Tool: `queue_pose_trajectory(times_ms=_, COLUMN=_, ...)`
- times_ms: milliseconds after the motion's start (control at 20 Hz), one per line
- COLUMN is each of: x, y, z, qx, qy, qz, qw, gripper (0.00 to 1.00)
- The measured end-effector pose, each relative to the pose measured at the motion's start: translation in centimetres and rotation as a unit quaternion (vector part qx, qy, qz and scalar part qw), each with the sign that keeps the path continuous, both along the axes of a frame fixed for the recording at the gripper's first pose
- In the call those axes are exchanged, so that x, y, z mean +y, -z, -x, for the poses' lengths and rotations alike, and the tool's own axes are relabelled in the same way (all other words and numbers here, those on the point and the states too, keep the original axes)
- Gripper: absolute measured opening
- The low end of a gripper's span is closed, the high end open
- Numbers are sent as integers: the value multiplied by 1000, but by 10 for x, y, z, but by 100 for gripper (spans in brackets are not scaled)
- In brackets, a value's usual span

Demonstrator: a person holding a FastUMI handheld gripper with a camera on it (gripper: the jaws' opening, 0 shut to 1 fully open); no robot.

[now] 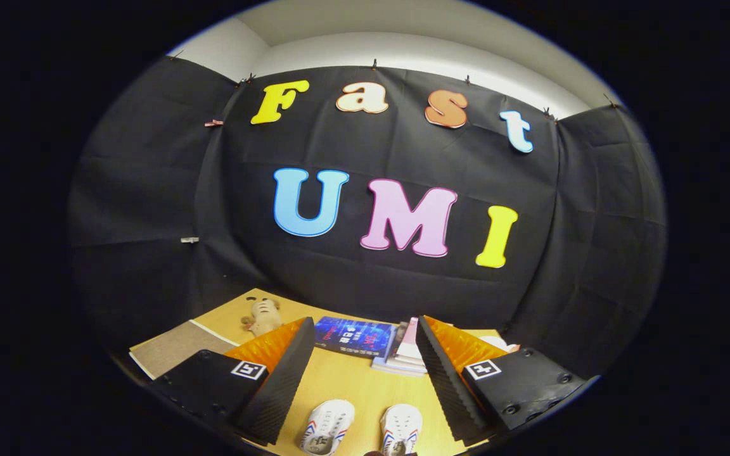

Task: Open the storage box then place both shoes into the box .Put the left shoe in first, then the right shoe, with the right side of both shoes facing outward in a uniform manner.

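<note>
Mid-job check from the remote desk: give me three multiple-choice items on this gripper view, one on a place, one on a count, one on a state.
1. Where do the white canvas shoes with red and blue stripes lie?
A. between the fingers on the wooden table
B. on the stack of books
C. beside the plush toy

2. How many shoes show?
A. one
B. two
C. three

3. How does the black gripper with orange-backed fingers stand?
A. shut on a shoe
B. shut on a book
C. open, holding nothing

A: both shoes sit on the table in the gap between the fingers.
B: a pair lies side by side.
C: the fingers are spread wide, touching nothing.
</note>
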State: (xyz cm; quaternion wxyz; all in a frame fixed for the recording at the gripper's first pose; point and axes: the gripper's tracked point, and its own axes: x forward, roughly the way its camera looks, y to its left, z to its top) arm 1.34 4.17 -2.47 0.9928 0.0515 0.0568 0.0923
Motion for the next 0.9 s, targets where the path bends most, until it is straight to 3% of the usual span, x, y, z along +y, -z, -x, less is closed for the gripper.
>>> queue_pose_trajectory(times_ms=150, x=40, y=12, z=4, qx=37, qy=-104, qz=-82, qw=990, gripper=98)
queue_pose_trajectory(times_ms=250, x=69, y=26, z=9, qx=78, qy=-179, qz=-149, qw=969, gripper=98)
queue_pose_trajectory(times_ms=350, x=91, y=42, z=16, qx=122, qy=-239, qz=-220, qw=938, gripper=98)
queue_pose_trajectory(times_ms=500, x=113, y=55, z=19, qx=174, qy=-296, qz=-313, qw=886, gripper=98)
queue_pose_trajectory(times_ms=900, x=182, y=116, z=25, qx=302, qy=-375, qz=-462, qw=745, gripper=98)
